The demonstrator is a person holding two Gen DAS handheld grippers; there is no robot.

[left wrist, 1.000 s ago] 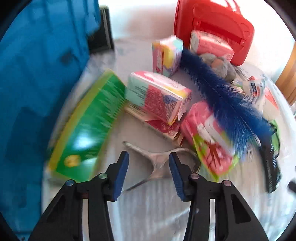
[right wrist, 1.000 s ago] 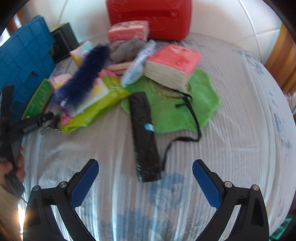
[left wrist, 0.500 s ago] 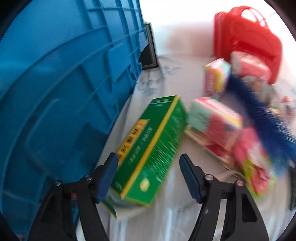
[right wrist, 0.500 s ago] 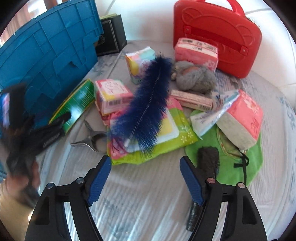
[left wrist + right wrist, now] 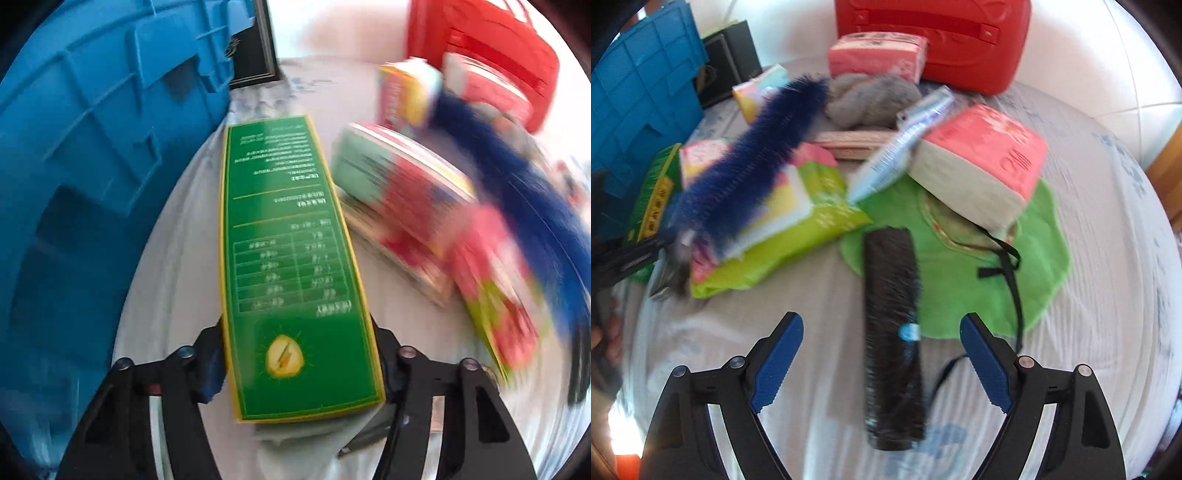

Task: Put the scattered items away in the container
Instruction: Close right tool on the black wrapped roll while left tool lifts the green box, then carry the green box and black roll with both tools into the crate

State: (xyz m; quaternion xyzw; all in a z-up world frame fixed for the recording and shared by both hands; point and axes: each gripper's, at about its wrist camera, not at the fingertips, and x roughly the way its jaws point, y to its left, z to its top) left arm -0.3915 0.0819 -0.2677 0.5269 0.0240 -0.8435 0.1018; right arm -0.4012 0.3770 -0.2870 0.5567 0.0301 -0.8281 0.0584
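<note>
A long green box (image 5: 291,240) lies lengthwise between the fingers of my left gripper (image 5: 297,332). Its jaws are closing and the pads meet the box's two long sides. The blue crate (image 5: 92,166) rises close on the left. In the right wrist view a black roll (image 5: 892,332) with a small blue label lies on the bed between the fingers of my right gripper (image 5: 881,325). Those jaws are opening and both pads stand apart from the roll. The green box (image 5: 653,192) and the blue crate (image 5: 639,92) also show at the left there.
A blue fluffy brush (image 5: 746,166) lies over a yellow-green packet (image 5: 798,236). Behind are a pink tissue pack (image 5: 982,162) on a green cloth (image 5: 1045,251), a red case (image 5: 934,37) and a black box (image 5: 727,66). A hand (image 5: 605,332) shows at the left edge.
My left gripper swung from the metal clip to the green box and closed in on its sides. My right gripper swung left, then back over the black roll, and came lower.
</note>
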